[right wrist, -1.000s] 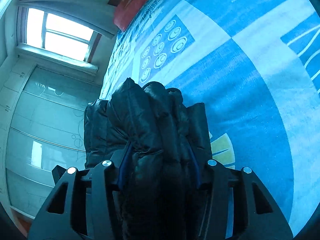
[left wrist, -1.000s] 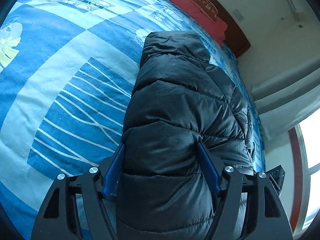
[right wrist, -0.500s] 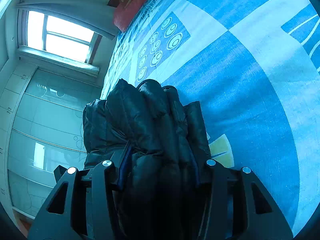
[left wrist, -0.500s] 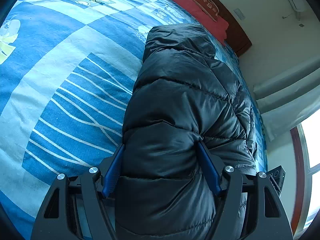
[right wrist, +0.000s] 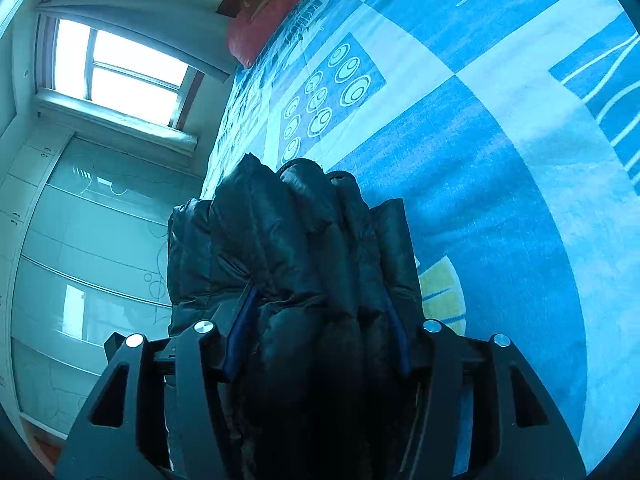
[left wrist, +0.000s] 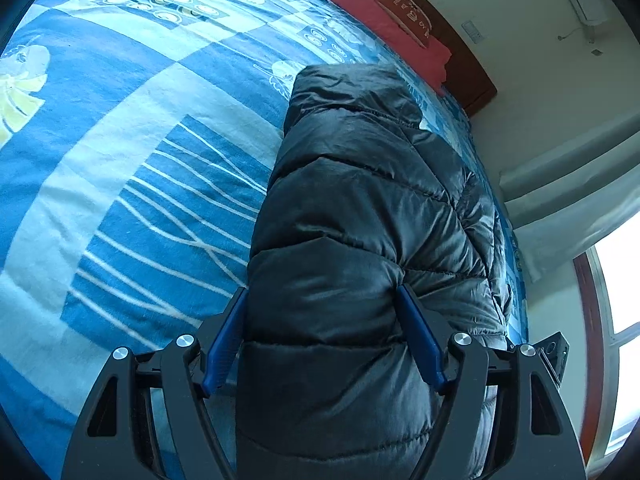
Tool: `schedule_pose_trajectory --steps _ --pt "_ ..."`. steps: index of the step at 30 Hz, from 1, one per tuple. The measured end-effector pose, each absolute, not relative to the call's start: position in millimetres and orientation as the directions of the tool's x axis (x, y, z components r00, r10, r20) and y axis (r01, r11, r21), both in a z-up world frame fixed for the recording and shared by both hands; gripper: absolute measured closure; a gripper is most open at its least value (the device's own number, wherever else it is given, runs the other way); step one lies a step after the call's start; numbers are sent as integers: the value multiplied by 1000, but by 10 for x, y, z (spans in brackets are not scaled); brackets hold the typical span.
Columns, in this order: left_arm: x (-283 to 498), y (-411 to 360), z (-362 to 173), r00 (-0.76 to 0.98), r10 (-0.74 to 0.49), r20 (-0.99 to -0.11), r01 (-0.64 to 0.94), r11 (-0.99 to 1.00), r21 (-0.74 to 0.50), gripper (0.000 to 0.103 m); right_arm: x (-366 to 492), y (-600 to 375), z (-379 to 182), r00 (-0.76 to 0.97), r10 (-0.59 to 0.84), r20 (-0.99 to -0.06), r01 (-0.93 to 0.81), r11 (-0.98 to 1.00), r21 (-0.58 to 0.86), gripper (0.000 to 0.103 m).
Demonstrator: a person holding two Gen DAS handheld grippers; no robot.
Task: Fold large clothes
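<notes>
Daylight from the blown-out window (right wrist: 116,76) leaves a cool, perhaps slightly soft, edge-warped picture.

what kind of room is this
Most likely a bedroom: a bed with a blue patterned bedspread, a red pillow against a dark wooden headboard, and a curtained window.

Glossy quilted jacket (left wrist: 360,240), matt cloth bedspread (left wrist: 120,160)

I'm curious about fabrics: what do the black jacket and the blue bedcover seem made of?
Puffer jacket: probably nylon or polyester shell, slightly glossy, with stitched quilted puffs suggesting padding. Bedcover: matte woven cloth, likely cotton, with soft creases and a printed pattern.
</notes>
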State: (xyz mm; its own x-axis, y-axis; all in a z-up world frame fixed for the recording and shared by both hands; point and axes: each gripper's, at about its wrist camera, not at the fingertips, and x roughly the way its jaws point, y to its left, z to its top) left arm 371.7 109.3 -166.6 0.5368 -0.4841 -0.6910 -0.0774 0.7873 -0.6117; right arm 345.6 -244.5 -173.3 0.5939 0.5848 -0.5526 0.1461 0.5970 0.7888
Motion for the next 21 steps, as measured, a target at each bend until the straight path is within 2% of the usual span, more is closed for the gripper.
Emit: schedule_pose_trajectory --steps 6,10,11,12,13,14,16,21 --pt "3438 1118 -1500 572 -449 -686 -58 812 -580 25 3265 -2491 -1639 607 577 -546 147 594 791 28" --pt "3276 1120 -1499 563 -481 -672 -24 804 -595 25 3147 -2506 -1683 601 588 -541 148 583 799 27" --pt "3259 1118 -1509 560 -491 -667 -14 799 -601 25 3139 -2501 -1711 595 592 -544 153 582 799 29" --pt "3255 1102 -1523 555 -494 -669 -7 802 -597 25 3139 -2494 -1742 588 597 -546 157 578 801 37" --pt "3256 1086 -1537 551 -492 -673 -3 806 -592 26 3140 -2487 -1756 585 602 -543 160 571 805 40" --pt "3267 1073 -1546 548 -496 -673 1 805 -593 31 3144 -2484 -1758 585 602 -543 161 570 806 44" --pt "3290 1051 -1546 547 -490 -679 -4 809 -587 33 3155 -2473 -1739 582 596 -554 164 580 798 48" --pt "3234 1018 -1458 558 -455 -694 3 837 -547 33 3055 -2442 -1571 598 563 -571 146 623 768 48"
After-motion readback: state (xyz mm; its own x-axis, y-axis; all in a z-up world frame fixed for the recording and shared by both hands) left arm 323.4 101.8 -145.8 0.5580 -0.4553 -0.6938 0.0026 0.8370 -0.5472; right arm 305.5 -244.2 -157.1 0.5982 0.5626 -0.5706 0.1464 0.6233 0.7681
